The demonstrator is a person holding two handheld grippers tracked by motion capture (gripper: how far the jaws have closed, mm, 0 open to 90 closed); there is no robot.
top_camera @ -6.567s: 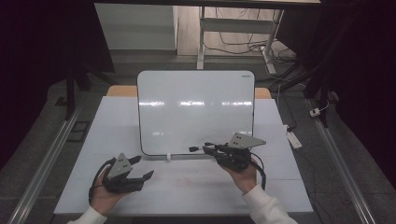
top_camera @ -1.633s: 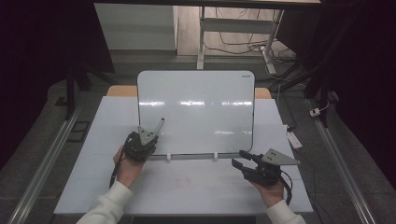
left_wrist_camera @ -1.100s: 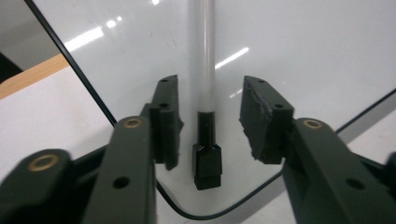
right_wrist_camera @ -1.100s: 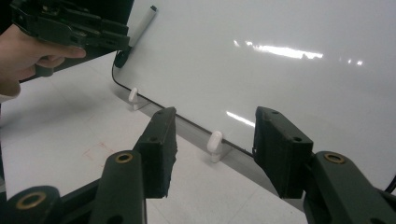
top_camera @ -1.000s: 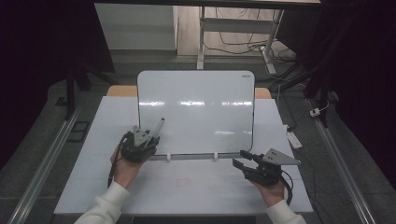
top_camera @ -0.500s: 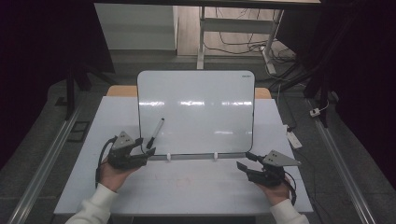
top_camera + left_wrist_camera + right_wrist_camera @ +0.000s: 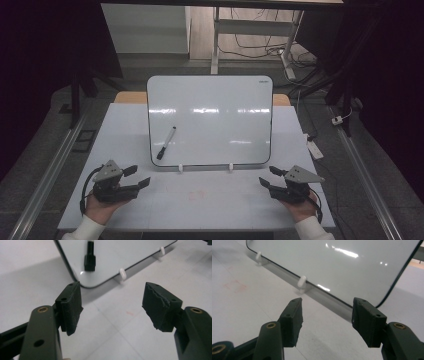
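Your left gripper (image 7: 136, 177) has let go of the marker (image 7: 166, 143), now clinging to the whiteboard (image 7: 210, 107) at centre frame, while your right gripper (image 7: 267, 178) sits released lower right, both jaws just widening over bare table (image 7: 200, 200)

— How is the whiteboard (image 7: 210, 120) looking?
— Its glossy, smooth face is mirroring the ceiling lights, and small white plastic feet (image 7: 122, 273) are showing along its edge.
— And the table (image 7: 210, 195)?
— It is looking matt and pale, faintly stained.
— The marker (image 7: 166, 143)?
— Black plastic, catching little light.
— The left gripper (image 7: 112, 305)?
— Its dark rubbery pads (image 7: 160, 306) are looking rough and cracked, with brass-coloured rivets glinting.
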